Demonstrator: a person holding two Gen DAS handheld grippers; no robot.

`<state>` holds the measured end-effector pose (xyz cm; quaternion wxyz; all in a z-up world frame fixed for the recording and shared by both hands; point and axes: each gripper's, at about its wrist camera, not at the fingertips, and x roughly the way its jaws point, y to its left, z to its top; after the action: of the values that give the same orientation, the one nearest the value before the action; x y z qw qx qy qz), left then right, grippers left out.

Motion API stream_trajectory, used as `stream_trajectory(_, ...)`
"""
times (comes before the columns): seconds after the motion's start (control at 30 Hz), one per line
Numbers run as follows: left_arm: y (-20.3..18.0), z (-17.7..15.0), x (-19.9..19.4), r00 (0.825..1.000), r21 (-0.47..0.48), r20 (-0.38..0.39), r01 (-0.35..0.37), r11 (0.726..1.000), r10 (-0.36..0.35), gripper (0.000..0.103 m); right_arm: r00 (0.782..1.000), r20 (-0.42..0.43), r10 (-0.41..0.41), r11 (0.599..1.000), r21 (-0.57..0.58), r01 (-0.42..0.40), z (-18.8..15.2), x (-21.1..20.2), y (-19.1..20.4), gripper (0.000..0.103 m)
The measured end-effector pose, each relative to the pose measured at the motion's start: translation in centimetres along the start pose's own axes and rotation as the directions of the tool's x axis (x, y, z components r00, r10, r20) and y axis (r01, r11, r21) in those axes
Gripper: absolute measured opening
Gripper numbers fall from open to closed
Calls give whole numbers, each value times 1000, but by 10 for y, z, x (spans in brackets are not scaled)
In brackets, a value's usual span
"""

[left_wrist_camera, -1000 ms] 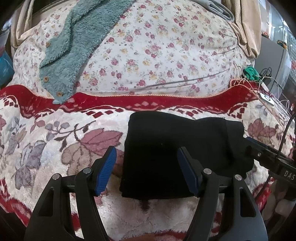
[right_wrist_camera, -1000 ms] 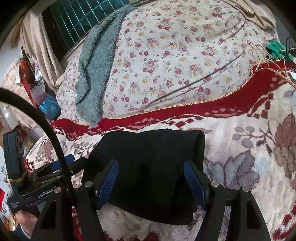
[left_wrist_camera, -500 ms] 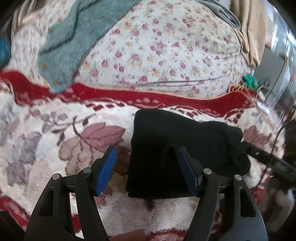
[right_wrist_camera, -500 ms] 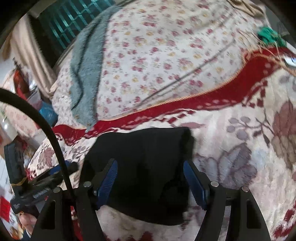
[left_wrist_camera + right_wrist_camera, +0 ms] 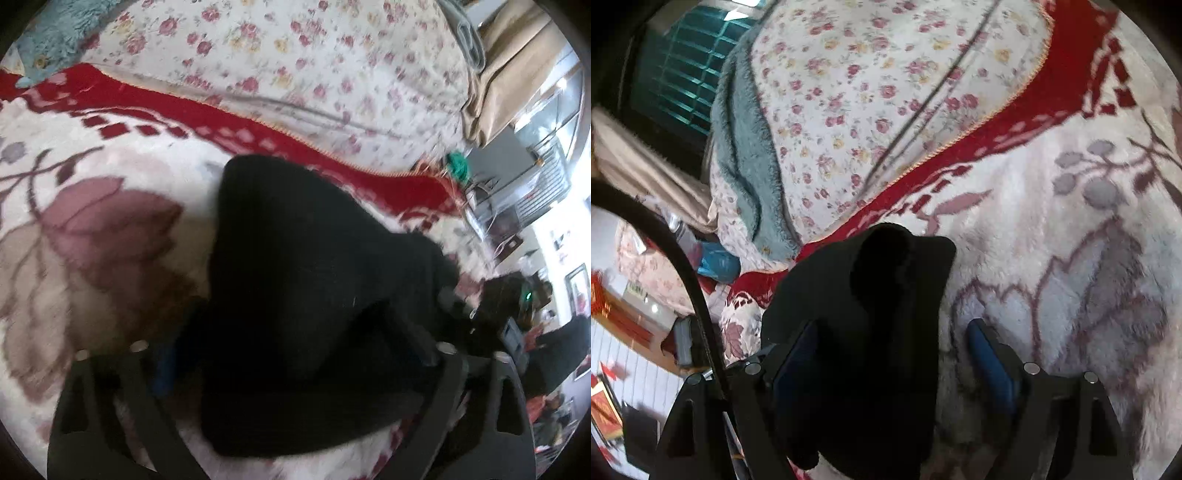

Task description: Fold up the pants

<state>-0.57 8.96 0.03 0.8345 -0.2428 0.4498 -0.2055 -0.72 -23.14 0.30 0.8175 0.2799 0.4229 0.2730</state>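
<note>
Black pants point(image 5: 306, 295), folded into a thick bundle, lying on the plush leaf-patterned blanket point(image 5: 92, 229), directly ahead of and between both claws. Left gripper point(image 5: 295, 354) spread wide and still opening, the bundle filling the gap between its fingers; blue pad barely visible at the left, the right pad hidden behind dark cloth, so contact there cannot be told. Left edge of the bundle running straight up from the left finger, far corner rounded, just short of the blanket's red border point(image 5: 229, 122). Bare blanket open to the left of that claw; floral quilt point(image 5: 295, 55) beyond the border. Right gripper point(image 5: 897, 354) also wide and opening, the bundle's end draped over and around its left finger, right finger point(image 5: 991, 363) standing apart from the cloth with pale blanket showing in the gap. Right edge of the pants dropping steeply toward that claw's middle. Broad free blanket to the right and ahead; teal fleece point(image 5: 746, 155) far off up-left, black cable point(image 5: 683, 266) curving at the left.
</note>
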Motion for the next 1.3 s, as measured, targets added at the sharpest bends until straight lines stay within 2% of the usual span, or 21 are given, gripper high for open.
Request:
stream_trajectory(0.03,-3,1,2,1000,-3,10,-16,1000,16,98,1000,5,5,1000,-11,-5,0,2,2,78)
stream_trajectory(0.07,-6,1,3,999,3,16,-34,999,34,97,1000,6,17,999,-28,-17,-1,4,4,59)
stream_trajectory(0.1,-13,1,6,997,31,15,-75,997,75,95,999,6,32,999,-44,-31,-1,6,7,56)
stream_trajectory(0.13,-19,0,7,994,66,20,-109,992,108,76,1000,13,15,998,-57,-14,-1,6,11,54)
stream_trajectory(0.17,-23,-1,5,993,88,31,-120,989,118,70,1000,15,7,998,-68,-6,0,6,14,48)
stream_trajectory(0.23,-21,0,-4,994,71,39,-107,992,104,46,1000,27,5,997,-74,-3,-1,0,20,43)
stream_trajectory(0.33,-19,4,-18,995,71,41,-92,993,89,35,999,45,7,994,-108,-2,-1,-8,36,40)
stream_trajectory(0.4,-20,6,-33,994,74,53,-96,993,92,32,998,51,26,991,-134,-19,0,-11,51,38)
stream_trajectory(0.5,-21,10,-74,985,93,126,-131,987,119,32,997,40,66,983,-175,-58,1,-10,78,37)
stream_trajectory(0.6,-9,12,-110,977,80,164,-151,985,136,32,992,17,127,975,-186,-122,1,6,102,37)
stream_trajectory(0.73,22,12,-153,962,46,186,-213,976,201,32,981,-46,190,960,-200,-195,-2,44,138,37)
stream_trajectory(0.87,70,6,-178,941,-54,193,-272,961,277,32,970,-116,214,949,-209,-235,-14,91,170,37)
stream_trajectory(0.97,106,-3,-174,929,-133,160,-316,940,334,34,972,-164,170,951,-229,-205,-23,136,186,39)
stream_trajectory(1.0,125,-8,-165,922,-186,114,-346,919,370,42,975,-181,129,953,-250,-173,-27,151,188,39)
stream_trajectory(1.03,137,-12,-157,920,-225,75,-361,905,385,63,975,-217,45,955,-278,-106,-34,171,187,47)
stream_trajectory(1.07,147,-17,-152,928,-255,71,-337,906,365,63,973,-227,-30,954,-297,-40,-39,183,184,56)
stream_trajectory(1.1,149,-21,-154,935,-262,113,-300,917,338,64,980,-200,-14,958,-282,-44,-41,184,178,58)
stream_trajectory(1.17,142,-22,-155,929,-221,117,-320,921,351,64,980,-199,4,964,-259,-57,-40,179,172,59)
stream_trajectory(1.3,123,-20,-161,884,-171,128,-428,888,451,64,985,-169,-39,947,-320,-18,-35,158,177,59)
